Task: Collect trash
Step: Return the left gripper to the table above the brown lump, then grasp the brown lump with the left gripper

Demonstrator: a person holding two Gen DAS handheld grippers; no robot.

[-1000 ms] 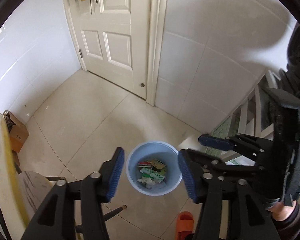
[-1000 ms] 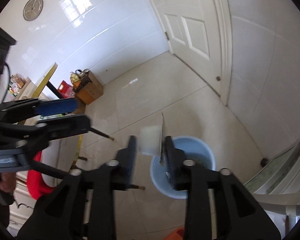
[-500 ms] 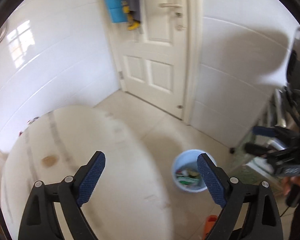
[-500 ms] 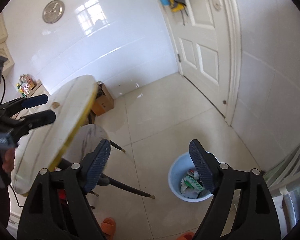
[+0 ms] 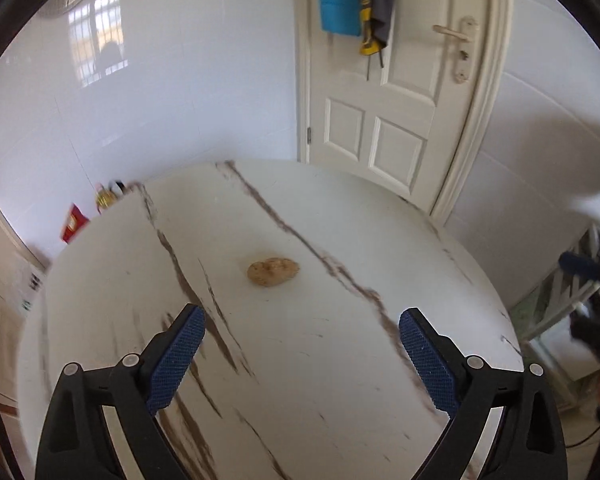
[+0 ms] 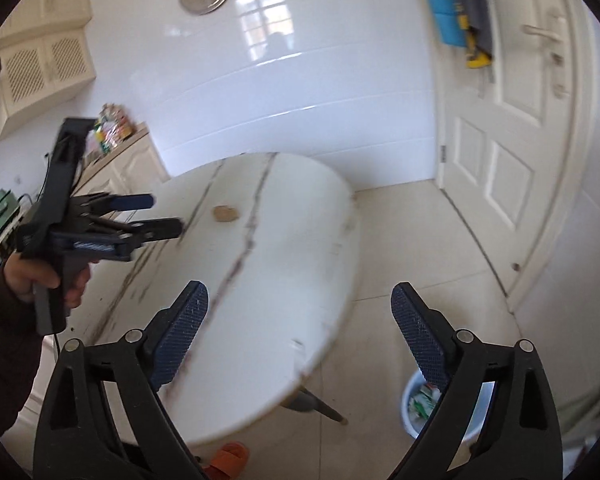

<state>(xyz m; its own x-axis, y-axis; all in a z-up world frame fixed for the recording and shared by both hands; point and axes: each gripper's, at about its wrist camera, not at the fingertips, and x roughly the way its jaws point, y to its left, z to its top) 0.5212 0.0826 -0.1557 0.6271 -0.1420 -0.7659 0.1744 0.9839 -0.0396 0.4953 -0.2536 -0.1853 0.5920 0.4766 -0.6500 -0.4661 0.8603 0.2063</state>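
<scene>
A crumpled tan scrap (image 5: 273, 271) lies near the middle of the round white marble table (image 5: 340, 380); it also shows in the right wrist view (image 6: 225, 213). My left gripper (image 5: 300, 356) is open and empty, above the table and short of the scrap; it also shows in the right wrist view (image 6: 156, 216). My right gripper (image 6: 300, 332) is open and empty over the table's right edge (image 6: 340, 300). The light blue bin (image 6: 414, 404) with wrappers in it stands on the floor at the lower right, partly hidden by my right finger.
A white panelled door (image 5: 396, 112) with hanging cloths stands behind the table. A cream cabinet (image 6: 120, 168) with packets is on the left. A white rack (image 5: 568, 312) is at the right. An orange slipper (image 6: 228, 456) lies under the table.
Both grippers have lifted from over the bin and swung to the table. The right gripper let a pale piece go into the bin and opened wide. The left opened wider.
</scene>
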